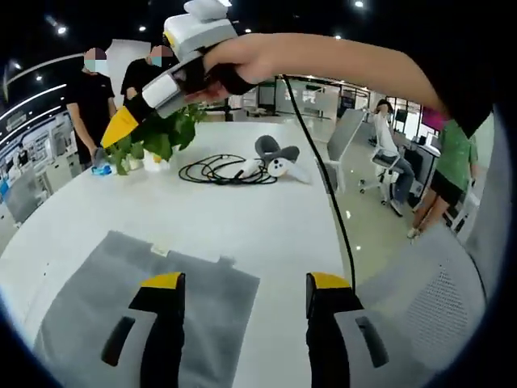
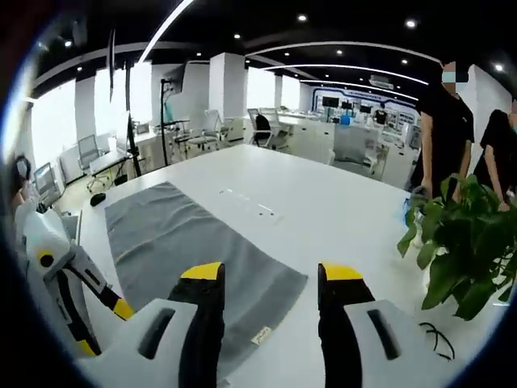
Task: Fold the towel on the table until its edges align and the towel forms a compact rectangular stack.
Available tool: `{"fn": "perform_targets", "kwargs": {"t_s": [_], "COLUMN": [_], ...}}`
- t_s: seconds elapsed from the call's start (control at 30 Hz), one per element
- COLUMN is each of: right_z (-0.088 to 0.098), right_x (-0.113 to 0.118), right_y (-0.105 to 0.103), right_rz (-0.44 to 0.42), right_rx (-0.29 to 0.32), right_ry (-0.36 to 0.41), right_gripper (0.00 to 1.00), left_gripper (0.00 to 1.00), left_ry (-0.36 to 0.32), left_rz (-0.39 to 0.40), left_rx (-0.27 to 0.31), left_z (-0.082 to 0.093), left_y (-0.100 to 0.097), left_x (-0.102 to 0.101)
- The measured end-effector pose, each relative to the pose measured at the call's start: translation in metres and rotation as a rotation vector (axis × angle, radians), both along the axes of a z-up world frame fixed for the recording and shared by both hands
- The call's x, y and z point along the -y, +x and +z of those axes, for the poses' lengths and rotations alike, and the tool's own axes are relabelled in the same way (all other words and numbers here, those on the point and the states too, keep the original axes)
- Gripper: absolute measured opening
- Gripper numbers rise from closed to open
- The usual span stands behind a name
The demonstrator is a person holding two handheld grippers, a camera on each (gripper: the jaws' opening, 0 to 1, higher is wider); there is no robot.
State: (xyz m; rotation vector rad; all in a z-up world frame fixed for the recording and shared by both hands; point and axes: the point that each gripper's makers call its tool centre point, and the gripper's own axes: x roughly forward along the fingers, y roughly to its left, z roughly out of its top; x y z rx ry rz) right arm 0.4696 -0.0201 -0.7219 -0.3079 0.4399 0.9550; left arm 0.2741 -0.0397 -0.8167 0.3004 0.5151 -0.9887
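A grey towel (image 1: pixel 137 303) lies flat on the white table (image 1: pixel 242 210), just below and ahead of the left gripper (image 1: pixel 242 284), nearer than the right gripper (image 2: pixel 268 279), its long axis running away beyond the right jaws; both grippers gape wide, empty.

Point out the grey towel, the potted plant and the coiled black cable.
Grey towel (image 2: pixel 174 234), right gripper view: middle of the flat cloth.
Potted plant (image 2: pixel 460 242), right gripper view: its leaves.
Coiled black cable (image 1: pixel 214 170), left gripper view: on the loops.
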Motion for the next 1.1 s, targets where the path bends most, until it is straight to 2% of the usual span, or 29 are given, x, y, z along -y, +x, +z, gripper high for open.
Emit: {"fn": "perform_targets", "kwargs": {"t_s": [0.13,0.33,0.47,0.6,0.73,0.87,1.1], "right_z": [-0.012,-0.042,-0.058,-0.069,-0.082,-0.097,-0.119], "right_x": [-0.005,-0.011,-0.017,-0.025,-0.029,-0.031,-0.03], "right_y": [0.008,0.018,0.023,0.027,0.031,0.035,0.047], "right_rz": [0.012,0.028,0.027,0.035,0.048,0.041,0.038], "right_rx": [-0.013,-0.059,-0.097,-0.116,-0.134,-0.156,-0.178], "right_ry": [-0.03,-0.072,-0.071,-0.064,-0.07,-0.071,-0.102], "right_gripper": [0.43,0.42,0.4,0.4,0.4,0.4,0.4], "left_gripper": [0.53,0.43,0.37,0.36,0.36,0.36,0.34], "left_ry": [0.01,0.031,0.011,0.027,0.051,0.036,0.058], "left_rz": [-0.009,-0.068,-0.097,-0.11,-0.093,-0.07,-0.075], "left_rx": [-0.02,-0.018,-0.051,-0.07,-0.072,-0.092,-0.114], "left_z": [-0.008,-0.022,-0.032,-0.044,-0.057,-0.065,-0.084], "left_y": [0.001,-0.001,-0.005,-0.005,0.003,0.01,0.008], "left_x": [0.007,0.02,0.031,0.039,0.039,0.038,0.047]}}
